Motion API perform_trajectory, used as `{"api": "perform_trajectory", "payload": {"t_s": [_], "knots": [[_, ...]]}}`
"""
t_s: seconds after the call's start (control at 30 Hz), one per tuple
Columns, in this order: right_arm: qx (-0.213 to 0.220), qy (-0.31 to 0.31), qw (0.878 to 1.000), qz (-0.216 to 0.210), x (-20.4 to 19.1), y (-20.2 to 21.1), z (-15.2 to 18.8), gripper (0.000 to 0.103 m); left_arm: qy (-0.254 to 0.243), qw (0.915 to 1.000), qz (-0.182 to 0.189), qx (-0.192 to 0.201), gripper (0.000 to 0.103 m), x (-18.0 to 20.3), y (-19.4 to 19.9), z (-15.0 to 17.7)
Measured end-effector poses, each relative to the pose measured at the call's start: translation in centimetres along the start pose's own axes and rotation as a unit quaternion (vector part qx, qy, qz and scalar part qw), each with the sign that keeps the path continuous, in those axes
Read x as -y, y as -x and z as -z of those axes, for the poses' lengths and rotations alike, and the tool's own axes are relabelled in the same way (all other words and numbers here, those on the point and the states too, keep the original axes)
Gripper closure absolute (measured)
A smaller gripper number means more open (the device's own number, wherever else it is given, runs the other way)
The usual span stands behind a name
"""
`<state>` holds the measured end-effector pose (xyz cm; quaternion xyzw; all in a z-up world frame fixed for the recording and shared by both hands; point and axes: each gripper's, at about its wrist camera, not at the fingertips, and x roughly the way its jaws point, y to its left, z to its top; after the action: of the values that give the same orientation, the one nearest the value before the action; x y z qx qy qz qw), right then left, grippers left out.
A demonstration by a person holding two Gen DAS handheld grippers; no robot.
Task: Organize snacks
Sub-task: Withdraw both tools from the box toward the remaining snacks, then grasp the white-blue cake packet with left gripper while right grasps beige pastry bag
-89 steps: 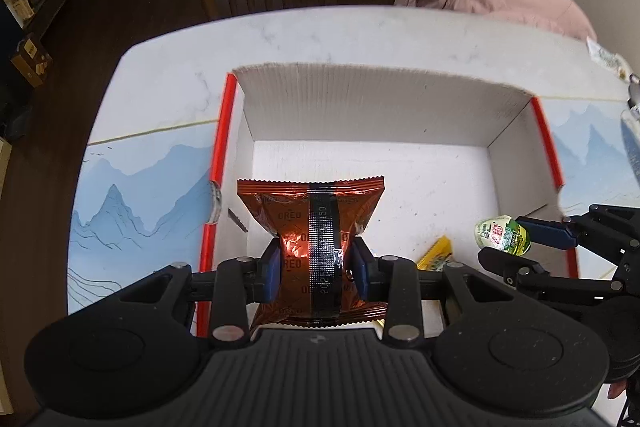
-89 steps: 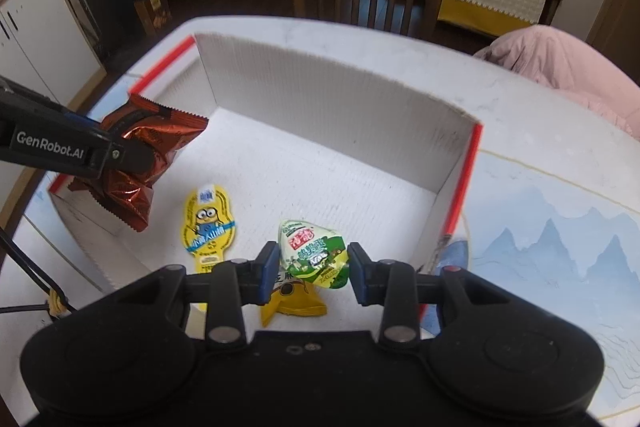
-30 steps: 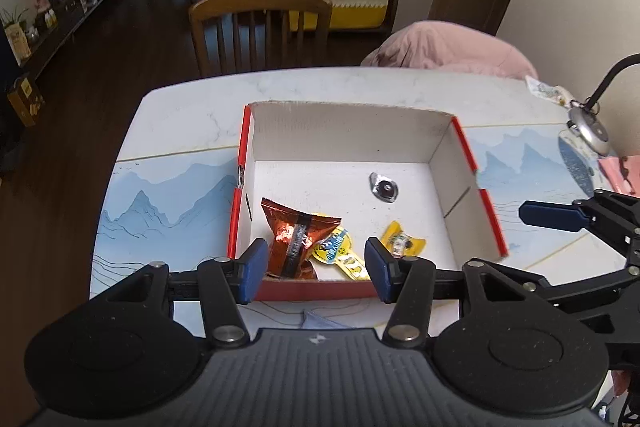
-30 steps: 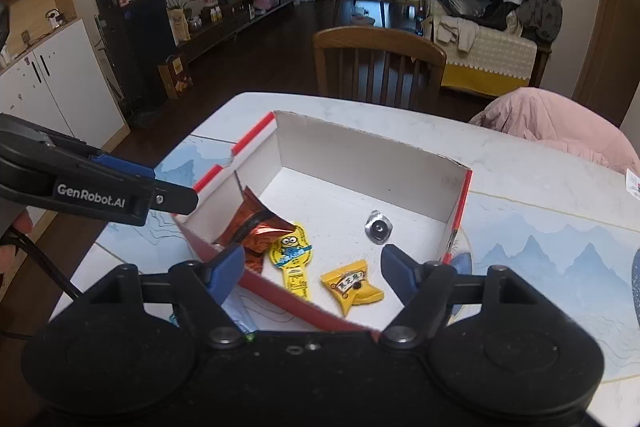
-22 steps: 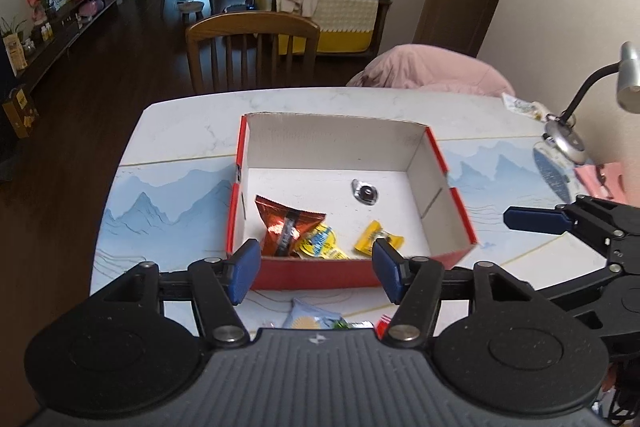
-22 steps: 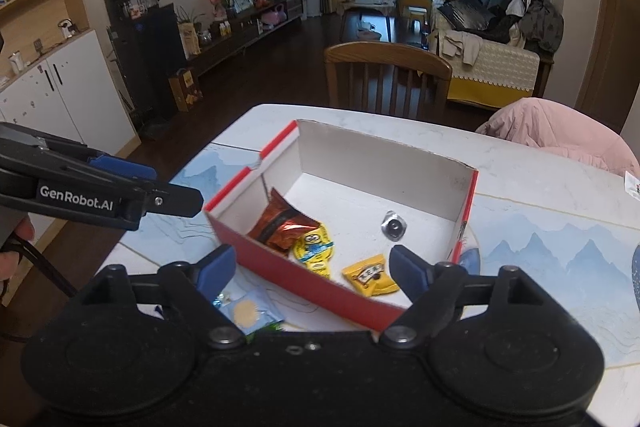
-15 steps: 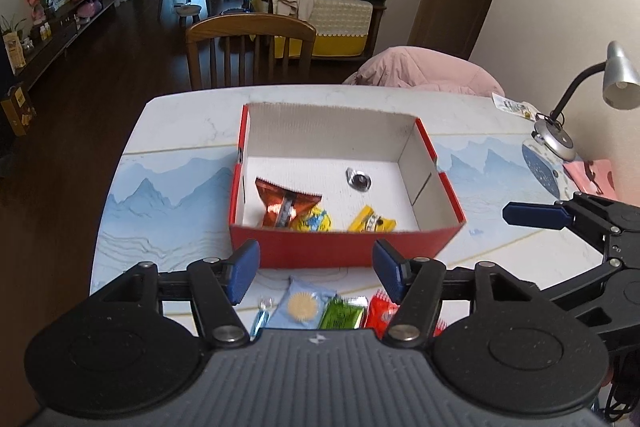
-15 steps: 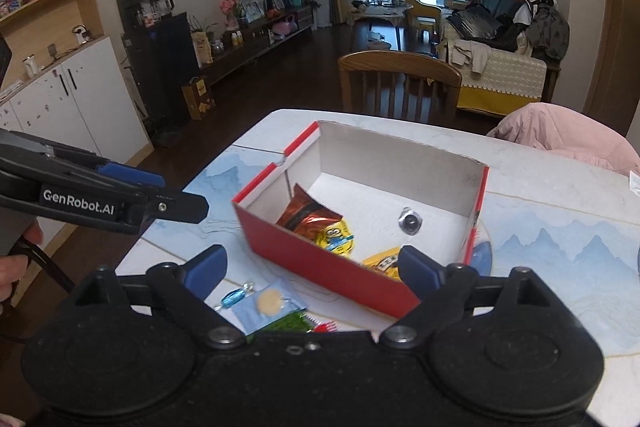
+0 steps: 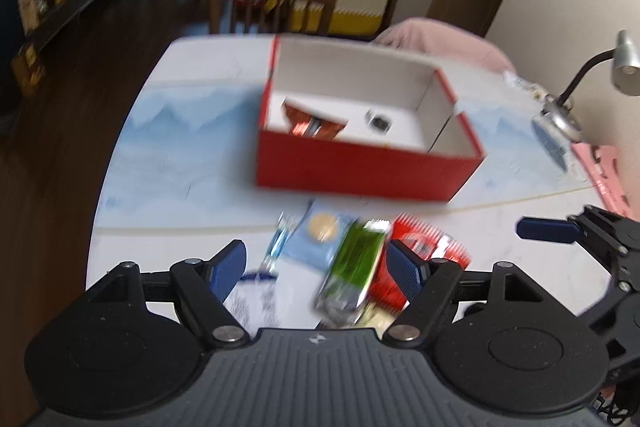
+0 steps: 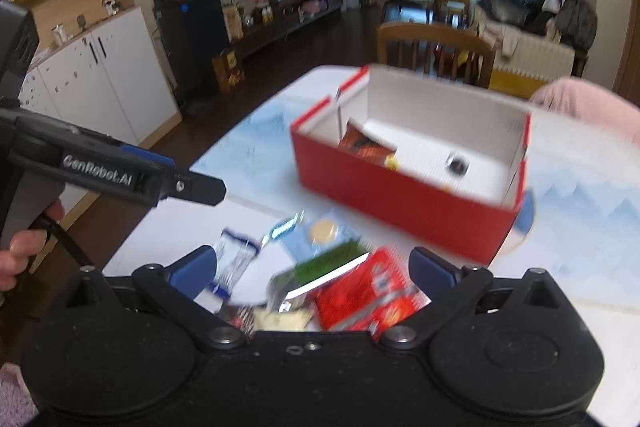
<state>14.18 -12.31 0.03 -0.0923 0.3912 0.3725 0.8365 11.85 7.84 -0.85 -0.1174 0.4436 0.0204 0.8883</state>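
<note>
both tools hang above the near edge of the white marble-look table, empty, between one drop and the next pick, as i judge it. the left gripper has its blue-padded fingers spread wide with nothing between them, and the right gripper is likewise spread and holds nothing.

the red cardboard box with white corrugated inside sits in the middle of both frames, a little right of centre in the right wrist view. it already holds a crinkled copper-brown foil packet leaning at its left side and a small dark round piece on the floor; a scrap of yellow wrapper peeks over the front wall in the right wrist view.

the loose snacks lie in a heap at the lower centre of each frame, on the table in front of the box: a glossy green foil bar lying lengthwise, a red serrated-edged plastic sachet touching its right side, a pale blue flat packet with a round biscuit printed on it, a slim blue twisted candy wrapper, and a white-and-blue sachet at the left.

the next move probably calls for lowering one tool over a single packet. the green bar and red sachet overlap, so the fingers should straddle one narrow side only; slick foil may slip or drag its neighbour. motion blur hides the fine print.
</note>
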Motion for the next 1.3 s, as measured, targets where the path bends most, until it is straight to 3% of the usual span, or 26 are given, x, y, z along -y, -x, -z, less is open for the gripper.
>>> {"api": "perform_trajectory", "payload": {"t_s": [0.27, 0.63, 1.3], "knots": [[-0.047, -0.006, 0.999, -0.004, -0.8, -2.5, 3.2, 0.003, 0.027, 0.9973, -0.031, -0.061, 0.026, -2.5, -3.9, 2.3], [-0.105, 0.023, 0.994, -0.018, -1.8, -5.3, 5.4, 0.017, 0.048, 0.9894, -0.054, -0.126, 0.026, -4.0, -9.1, 3.5], [-0.146, 0.026, 0.989, -0.026, -1.4, -9.1, 4.9, 0.049, 0.044, 0.9821, -0.088, -0.160, 0.027, -4.4, -12.9, 2.8]]}}
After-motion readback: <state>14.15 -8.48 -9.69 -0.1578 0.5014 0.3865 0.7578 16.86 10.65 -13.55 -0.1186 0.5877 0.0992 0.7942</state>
